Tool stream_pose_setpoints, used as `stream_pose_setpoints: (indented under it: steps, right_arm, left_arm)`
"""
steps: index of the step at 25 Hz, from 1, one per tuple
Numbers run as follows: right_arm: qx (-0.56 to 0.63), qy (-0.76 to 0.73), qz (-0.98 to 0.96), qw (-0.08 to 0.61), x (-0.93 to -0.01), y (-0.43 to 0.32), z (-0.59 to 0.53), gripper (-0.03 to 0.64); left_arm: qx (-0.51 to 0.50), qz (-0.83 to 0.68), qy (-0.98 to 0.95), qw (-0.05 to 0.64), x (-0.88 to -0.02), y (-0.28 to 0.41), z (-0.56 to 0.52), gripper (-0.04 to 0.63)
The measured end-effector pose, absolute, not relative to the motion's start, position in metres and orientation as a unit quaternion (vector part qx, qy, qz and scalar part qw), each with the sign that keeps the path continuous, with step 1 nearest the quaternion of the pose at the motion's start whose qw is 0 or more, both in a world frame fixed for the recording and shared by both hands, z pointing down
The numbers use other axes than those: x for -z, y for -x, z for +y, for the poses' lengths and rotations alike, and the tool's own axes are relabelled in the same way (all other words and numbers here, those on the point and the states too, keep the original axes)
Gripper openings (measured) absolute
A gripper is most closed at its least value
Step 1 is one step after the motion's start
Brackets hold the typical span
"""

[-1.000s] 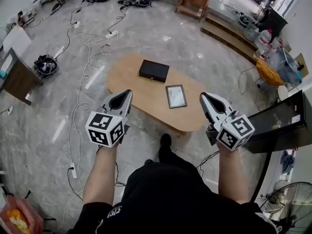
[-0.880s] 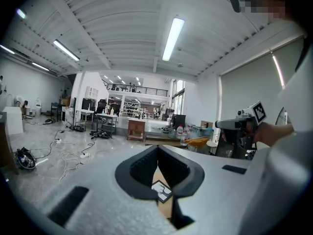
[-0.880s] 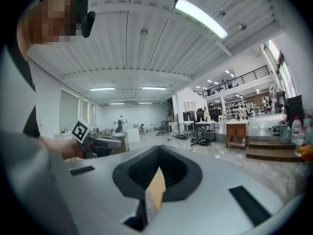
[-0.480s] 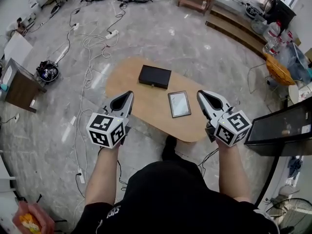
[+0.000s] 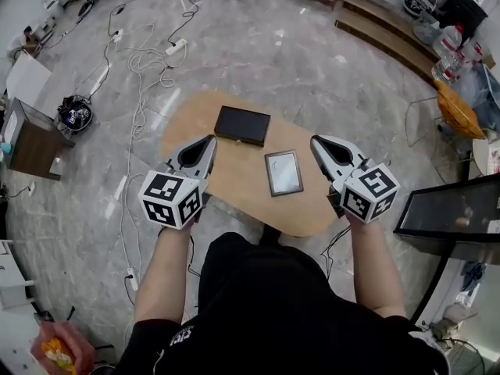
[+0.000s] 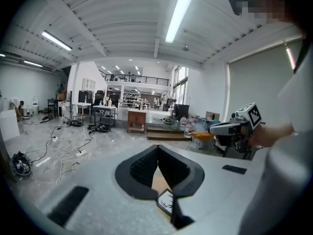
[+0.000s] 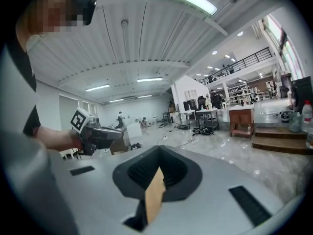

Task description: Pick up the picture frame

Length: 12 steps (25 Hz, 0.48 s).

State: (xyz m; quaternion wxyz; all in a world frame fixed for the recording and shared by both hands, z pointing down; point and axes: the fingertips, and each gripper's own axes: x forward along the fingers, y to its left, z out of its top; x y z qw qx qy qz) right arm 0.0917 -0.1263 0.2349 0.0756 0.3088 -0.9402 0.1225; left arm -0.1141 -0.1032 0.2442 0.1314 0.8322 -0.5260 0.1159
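Observation:
The picture frame [image 5: 283, 173] lies flat on the oval wooden table [image 5: 234, 186], dark-edged with a pale picture. My left gripper [image 5: 206, 144] hangs shut and empty above the table's left part, left of the frame. Shut and empty too, my right gripper [image 5: 318, 144] hovers just right of the frame. Neither touches it. In the left gripper view the closed jaws [image 6: 157, 150] leave a slit that shows a corner of the frame [image 6: 165, 201]; the right gripper [image 6: 238, 127] shows at the right. In the right gripper view the closed jaws [image 7: 159, 152] show only a sliver of table [image 7: 155, 195].
A black flat box [image 5: 242, 125] lies on the table beyond the frame. White cables [image 5: 144, 61] trail over the marble floor at the left. A dark cabinet [image 5: 27, 127] stands far left, a dark desk edge [image 5: 449, 209] at the right, wooden steps [image 5: 383, 33] behind.
Both grippers, still shut, have moved forward and lower; their tips now flank the frame over the table. The person has stepped up to the table's near edge.

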Motion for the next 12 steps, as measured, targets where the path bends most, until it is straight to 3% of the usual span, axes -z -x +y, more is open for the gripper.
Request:
stream_pose_setpoints:
  steps: [12]
  right_arm:
    - [-0.162,-0.336,-0.921,0.113,-0.283,-0.099,-0.170,0.008]
  left_arm:
    - [-0.124,-0.502,-0.839,0.169,-0.294,0.106,-0.160,0.009]
